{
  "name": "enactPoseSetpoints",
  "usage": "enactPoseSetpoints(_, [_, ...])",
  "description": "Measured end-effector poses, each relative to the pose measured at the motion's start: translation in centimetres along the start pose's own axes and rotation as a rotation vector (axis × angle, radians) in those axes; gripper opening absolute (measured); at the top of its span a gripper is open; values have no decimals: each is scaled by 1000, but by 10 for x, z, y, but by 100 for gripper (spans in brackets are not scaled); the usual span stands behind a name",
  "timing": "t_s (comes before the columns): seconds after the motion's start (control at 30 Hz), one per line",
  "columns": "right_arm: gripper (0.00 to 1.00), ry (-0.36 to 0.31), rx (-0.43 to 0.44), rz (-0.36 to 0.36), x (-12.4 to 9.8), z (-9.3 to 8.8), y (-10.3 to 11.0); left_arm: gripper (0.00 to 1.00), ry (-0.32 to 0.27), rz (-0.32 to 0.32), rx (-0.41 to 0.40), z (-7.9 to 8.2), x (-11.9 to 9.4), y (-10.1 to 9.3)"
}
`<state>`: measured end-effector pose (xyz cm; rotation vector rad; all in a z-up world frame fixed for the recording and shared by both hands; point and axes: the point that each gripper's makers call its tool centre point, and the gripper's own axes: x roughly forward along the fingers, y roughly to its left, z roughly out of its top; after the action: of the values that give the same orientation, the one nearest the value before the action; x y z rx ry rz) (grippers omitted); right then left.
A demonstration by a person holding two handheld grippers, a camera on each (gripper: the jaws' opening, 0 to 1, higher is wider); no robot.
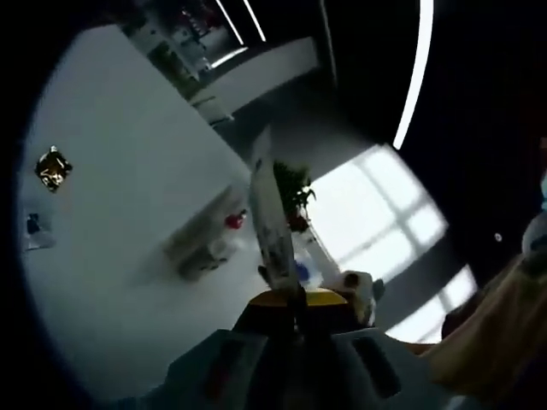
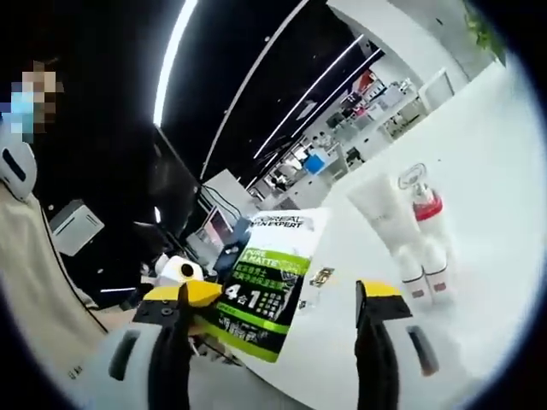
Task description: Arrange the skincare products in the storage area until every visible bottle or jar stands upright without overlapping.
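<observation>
The left tongs (image 1: 295,312) pinch a flat sachet (image 1: 272,218) edge-on, held up off the white bench (image 1: 120,196). The right tongs (image 2: 282,295) stand spread (nothing between them); a tube (image 2: 389,224) and red-capped bottle (image 2: 425,213) stand together on the bench

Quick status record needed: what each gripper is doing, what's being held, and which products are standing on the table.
left gripper: shut on the green-and-white packet, seen edge-on between its jaws
right gripper: open, jaws apart, nothing between them
packet, right gripper view: green-and-white packet held up by the other gripper, off the table
white table: white tube and red-capped pump bottle stand side by side
person: beige sleeve at the view's left
</observation>
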<state>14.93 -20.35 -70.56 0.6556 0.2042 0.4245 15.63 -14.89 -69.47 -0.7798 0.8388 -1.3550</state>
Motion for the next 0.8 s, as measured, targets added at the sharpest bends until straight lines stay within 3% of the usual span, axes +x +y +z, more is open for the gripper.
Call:
enactPoseSetpoints(0.4, [93, 111, -137, -82, -7, -18, -21, 0, 39, 43, -41, -5, 9, 24])
enactPoseSetpoints(0.8, [100, 167, -186, -160, -19, -28, -43, 0, 65, 92, -74, -6, 15, 52])
